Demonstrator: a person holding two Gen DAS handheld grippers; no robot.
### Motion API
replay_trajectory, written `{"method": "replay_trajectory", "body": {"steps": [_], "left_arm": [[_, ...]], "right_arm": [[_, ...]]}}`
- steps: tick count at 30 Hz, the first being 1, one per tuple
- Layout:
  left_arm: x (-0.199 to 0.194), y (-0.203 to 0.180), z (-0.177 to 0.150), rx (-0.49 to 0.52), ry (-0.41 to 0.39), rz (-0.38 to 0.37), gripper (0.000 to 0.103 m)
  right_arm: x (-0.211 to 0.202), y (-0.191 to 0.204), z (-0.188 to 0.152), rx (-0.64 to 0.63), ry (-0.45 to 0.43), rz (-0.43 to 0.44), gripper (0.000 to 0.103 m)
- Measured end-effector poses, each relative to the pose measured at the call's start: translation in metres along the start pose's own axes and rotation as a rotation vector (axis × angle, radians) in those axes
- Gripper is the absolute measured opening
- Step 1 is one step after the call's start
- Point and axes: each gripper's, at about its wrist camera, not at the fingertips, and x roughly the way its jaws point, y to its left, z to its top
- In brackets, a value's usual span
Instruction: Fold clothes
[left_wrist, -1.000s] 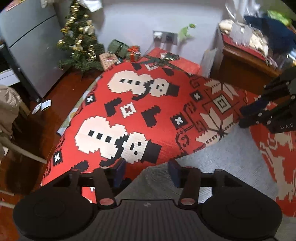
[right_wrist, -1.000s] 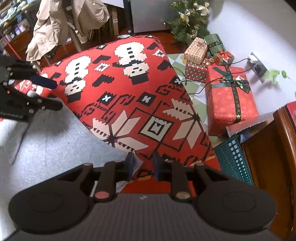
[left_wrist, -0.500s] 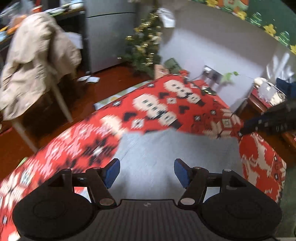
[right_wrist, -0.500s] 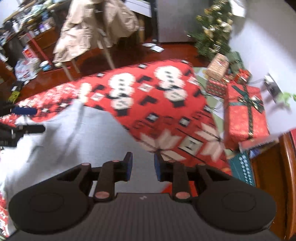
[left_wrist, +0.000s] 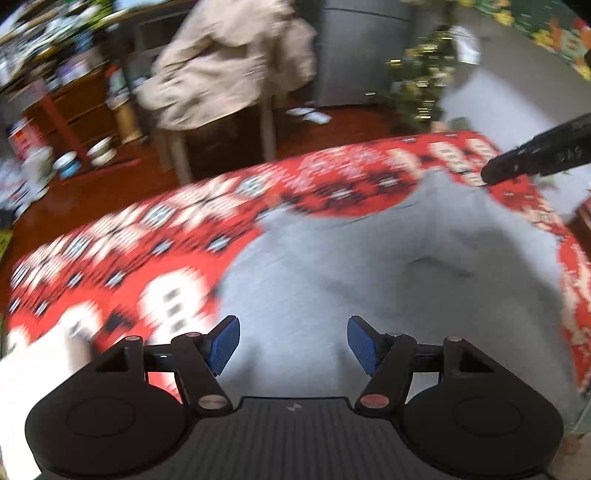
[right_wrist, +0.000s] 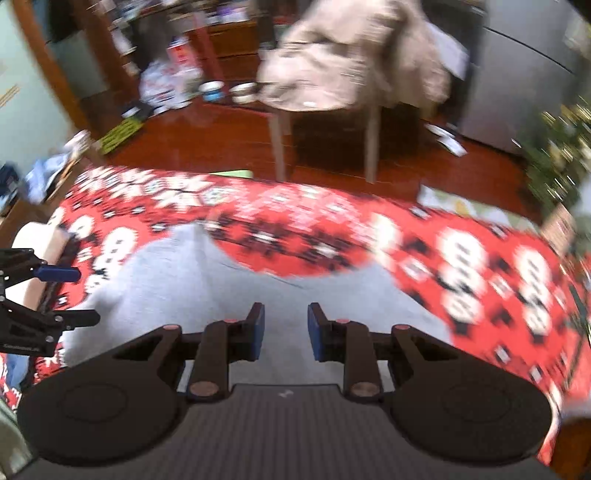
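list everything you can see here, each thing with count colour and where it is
garment: one, grey, spread on the blanket, in front of both grippers
blanket: one, red with white snowman pattern, under the garment
coat: one, beige, draped over the chair
chair: one, pale legs, on the floor beyond the blanket
bowls: two, one blue and one pale, on the floor left of the chair
christmas tree: one, green with gold trim, far right by the wall
fridge: one, grey, behind the chair
floor: red-brown wood
left gripper: one, black with blue pads, open over the garment, nothing between the pads
right gripper: one, black with blue pads, narrow gap, nothing between the pads
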Motion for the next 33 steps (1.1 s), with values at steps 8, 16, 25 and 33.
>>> {"method": "replay_trajectory", "body": {"steps": [8, 16, 25, 33], "left_arm": [[0.01, 0.052, -0.047, -0.051, 0.11, 0.05, 0.048], [0.023, 0.063, -0.06, 0.023, 0.166, 0.077, 0.027], [0.039, 0.064, -0.048, 0.118, 0.301, 0.085, 0.009], [0.044, 0.057, -0.046, 0.206, 0.363, 0.076, 0.014]], "right_arm": [[0.066, 0.097, 0.048, -0.211, 0.049, 0.122, 0.027], [0.117, 0.15, 0.066, -0.31, 0.105, 0.184, 0.027], [0.136, 0.162, 0.069, -0.351, 0.14, 0.207, 0.027], [0.144, 0.16, 0.076, -0.392, 0.145, 0.23, 0.027]]}}
